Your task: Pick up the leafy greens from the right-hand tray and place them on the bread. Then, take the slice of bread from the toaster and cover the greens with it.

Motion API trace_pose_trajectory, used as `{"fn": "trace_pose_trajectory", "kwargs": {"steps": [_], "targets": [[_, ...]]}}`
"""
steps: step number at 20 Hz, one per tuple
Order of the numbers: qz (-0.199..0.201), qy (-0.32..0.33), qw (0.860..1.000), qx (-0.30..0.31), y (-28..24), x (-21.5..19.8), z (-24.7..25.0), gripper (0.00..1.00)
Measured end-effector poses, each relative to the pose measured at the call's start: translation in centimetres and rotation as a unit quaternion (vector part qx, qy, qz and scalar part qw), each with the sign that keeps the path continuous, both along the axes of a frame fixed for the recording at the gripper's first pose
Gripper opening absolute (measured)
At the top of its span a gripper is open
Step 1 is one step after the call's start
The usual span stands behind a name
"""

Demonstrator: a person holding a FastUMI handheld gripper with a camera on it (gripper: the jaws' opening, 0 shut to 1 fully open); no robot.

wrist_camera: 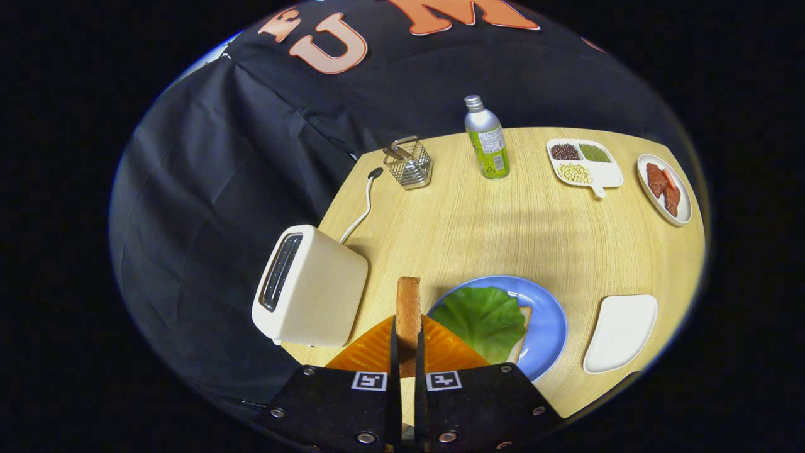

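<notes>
In the gripper view, the gripper [407,343] sits at the bottom middle of the frame and pinches a slice of bread [408,308] on its thin edge, so the slice stands up straight between the fingers. That hold looks good for carrying it over and laying it flat. The toaster [309,286] stands at the left with an empty slot. Just right of the gripper, the green leaf [483,318] lies on the other bread [521,333] on the blue plate [548,324], ready to be covered. The white tray [621,332] at the lower right is bare. All of it rests on the table [503,226].
</notes>
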State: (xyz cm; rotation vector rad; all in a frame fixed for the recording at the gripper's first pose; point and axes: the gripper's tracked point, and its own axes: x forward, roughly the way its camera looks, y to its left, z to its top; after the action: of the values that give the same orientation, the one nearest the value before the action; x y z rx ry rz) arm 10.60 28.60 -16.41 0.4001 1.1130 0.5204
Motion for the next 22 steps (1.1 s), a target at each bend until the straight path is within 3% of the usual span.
{"fn": "trace_pose_trajectory", "kwargs": {"steps": [13,22], "targets": [[-0.007,0.023,1.0,-0.01,-4.1,-1.1,-5.9,0.08],[-0.04,0.037,0.998,-0.029,-6.1,-1.7,-9.0,0.12]]}}
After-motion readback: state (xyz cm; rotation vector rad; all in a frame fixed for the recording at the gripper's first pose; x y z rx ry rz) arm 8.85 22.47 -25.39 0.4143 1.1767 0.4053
